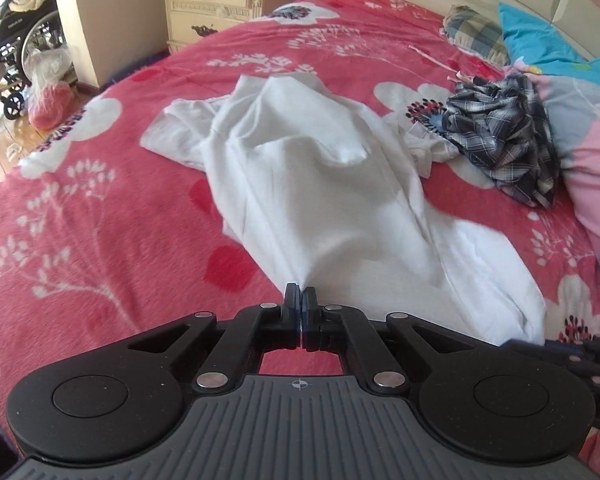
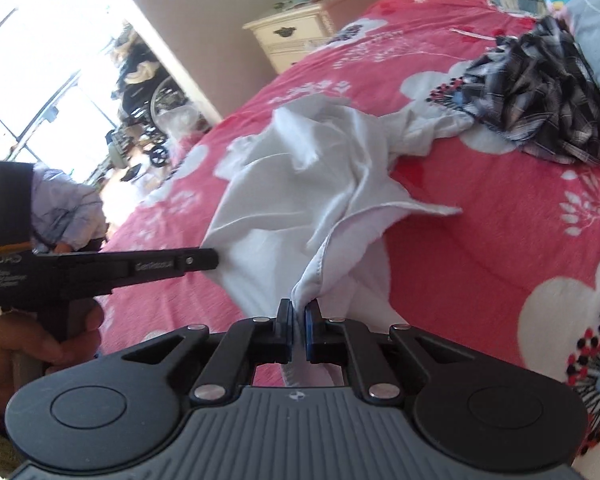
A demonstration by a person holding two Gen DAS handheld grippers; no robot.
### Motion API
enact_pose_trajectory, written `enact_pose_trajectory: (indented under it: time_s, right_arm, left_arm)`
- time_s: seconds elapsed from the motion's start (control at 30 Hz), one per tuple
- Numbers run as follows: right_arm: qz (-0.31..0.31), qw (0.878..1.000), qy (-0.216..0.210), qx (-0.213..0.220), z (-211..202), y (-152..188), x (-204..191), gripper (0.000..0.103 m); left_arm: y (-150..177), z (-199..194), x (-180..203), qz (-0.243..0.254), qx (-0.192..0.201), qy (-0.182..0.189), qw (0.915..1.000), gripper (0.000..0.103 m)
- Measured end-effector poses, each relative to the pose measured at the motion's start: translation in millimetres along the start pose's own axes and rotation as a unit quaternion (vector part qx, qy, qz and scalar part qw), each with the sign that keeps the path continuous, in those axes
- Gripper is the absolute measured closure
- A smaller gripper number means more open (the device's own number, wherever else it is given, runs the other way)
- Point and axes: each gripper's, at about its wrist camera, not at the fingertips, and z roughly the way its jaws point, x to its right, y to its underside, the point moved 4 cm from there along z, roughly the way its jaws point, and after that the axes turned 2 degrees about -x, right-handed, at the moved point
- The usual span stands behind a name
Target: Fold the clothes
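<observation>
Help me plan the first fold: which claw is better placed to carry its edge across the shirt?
Probably the right claw: it pinches a hemmed edge of the shirt, already lifted. The left claw grips a low corner.

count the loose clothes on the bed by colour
white: 1, the white shirt, pinched by the left hand-held gripper and the right hand-held gripper
dark plaid: 1, the plaid garment, crumpled
total: 2

shirt [image 1: 320,184] spread on bed [image 1: 100,208], crumpled garment [image 1: 508,136] to its right, nightstand [image 1: 216,4] behind
</observation>
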Motion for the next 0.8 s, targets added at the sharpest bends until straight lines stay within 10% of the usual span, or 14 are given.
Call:
enact_pose_trajectory:
  time_s: [0.17,0.4,0.8]
  right_arm:
    - [-0.009,1.0,-0.019,-0.017,0.7,18.0,-26.4,0.092]
    - [0.108,0.984,-0.053,-0.134,30.7,43.5,-14.1,0.049]
    - [0.268,0.963,-0.009,-0.021,-36.8,50.1,86.8,0.044]
  left_arm:
    - [7.6,-20.8,-7.3,0.005,0.008,-0.016,0.9998,0.103]
    - [42.9,-41.6,-33.4,-0.011,-0.021,-0.036,0.9991,0.084]
    - [63.0,-54.9,-9.7,-0.025,-0.01,0.015,0.9995,0.037]
